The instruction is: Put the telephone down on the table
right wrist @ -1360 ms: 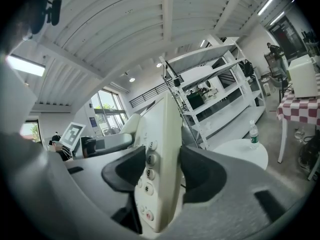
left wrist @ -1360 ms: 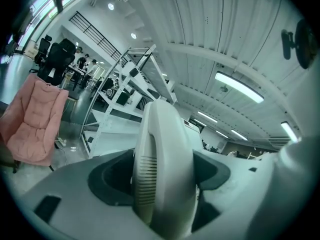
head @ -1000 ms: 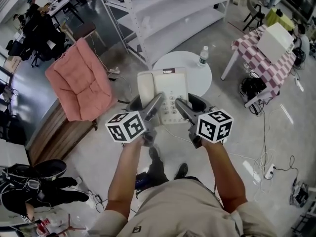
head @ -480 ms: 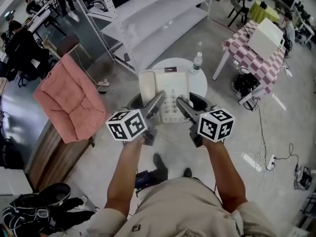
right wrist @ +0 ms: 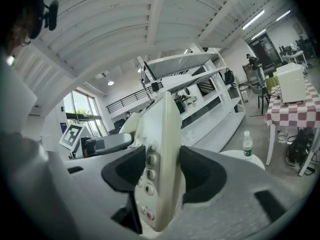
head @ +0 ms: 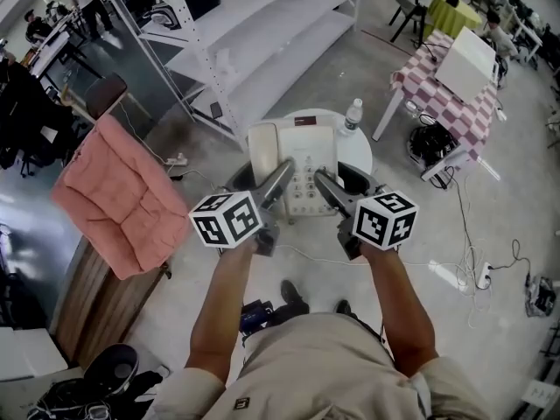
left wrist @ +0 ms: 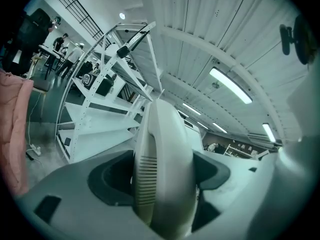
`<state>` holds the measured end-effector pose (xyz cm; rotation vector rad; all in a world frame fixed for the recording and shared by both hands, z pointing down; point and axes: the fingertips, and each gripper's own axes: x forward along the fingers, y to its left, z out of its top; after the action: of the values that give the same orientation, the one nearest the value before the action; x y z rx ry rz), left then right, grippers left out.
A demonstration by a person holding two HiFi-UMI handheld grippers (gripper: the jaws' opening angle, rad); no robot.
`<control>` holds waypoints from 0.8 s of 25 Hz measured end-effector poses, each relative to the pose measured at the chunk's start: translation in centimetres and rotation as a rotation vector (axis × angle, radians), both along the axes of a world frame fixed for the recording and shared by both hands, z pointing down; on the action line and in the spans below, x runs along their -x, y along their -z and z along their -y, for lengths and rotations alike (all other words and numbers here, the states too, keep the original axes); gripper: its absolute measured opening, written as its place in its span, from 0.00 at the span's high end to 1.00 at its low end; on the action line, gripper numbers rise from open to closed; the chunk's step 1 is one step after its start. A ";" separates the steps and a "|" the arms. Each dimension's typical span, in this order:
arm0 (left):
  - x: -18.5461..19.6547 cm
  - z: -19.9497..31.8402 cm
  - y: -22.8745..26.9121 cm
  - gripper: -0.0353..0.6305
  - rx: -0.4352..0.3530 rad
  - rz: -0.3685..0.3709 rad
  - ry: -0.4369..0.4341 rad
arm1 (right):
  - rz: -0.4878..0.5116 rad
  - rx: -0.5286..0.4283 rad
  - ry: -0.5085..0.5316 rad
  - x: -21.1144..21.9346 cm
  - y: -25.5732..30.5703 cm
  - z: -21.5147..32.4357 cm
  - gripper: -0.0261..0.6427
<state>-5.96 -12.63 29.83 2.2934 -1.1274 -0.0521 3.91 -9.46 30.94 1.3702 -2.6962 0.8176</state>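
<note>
The left gripper [left wrist: 161, 173] was closed narrowly on the cream plastic desk telephone [head: 293, 154], its two dark pads pressed against the side that carries the handset; the ribbed end of the handset filled the gap between the jaws. The right gripper [right wrist: 159, 171] was clamped the same way on the opposite side, along the keypad edge, with the round number keys showing between its pads. Neither gripper had any slack left around the casing.

Seen from the head view, the telephone was carried level between both grippers, directly in front of the person and over the near-left part of the small round white bench [head: 359, 150]. The pictures did not show whether its base touched the bench top.

A clear plastic water bottle [head: 352, 115] stood upright near the bench's far right edge, just beside the telephone's far right corner but apart from it. The right part of the bench top lay bare.

Around the bench was open grey concrete floor [head: 490, 226]. A white metal shelving rack [head: 262, 24] stood behind, a pink padded cushion [head: 109, 195] hung over a wooden counter to the left, and a bench under a red-and-white checked cloth [head: 446, 90] stood to the right, well apart.
</note>
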 end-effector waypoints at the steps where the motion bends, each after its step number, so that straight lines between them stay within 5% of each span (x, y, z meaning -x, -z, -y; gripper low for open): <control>1: 0.5 0.5 0.0 0.43 0.000 -0.002 -0.005 | -0.002 0.001 -0.005 0.5 0.1 0.5 0.67; 20: 7.5 4.7 0.4 0.43 -0.035 -0.034 0.010 | -0.050 -0.027 0.030 7.5 0.7 5.0 0.67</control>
<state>-13.49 -17.36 29.40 2.3086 -1.1290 -0.1149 -3.57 -14.47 30.24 1.3332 -2.6930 0.7378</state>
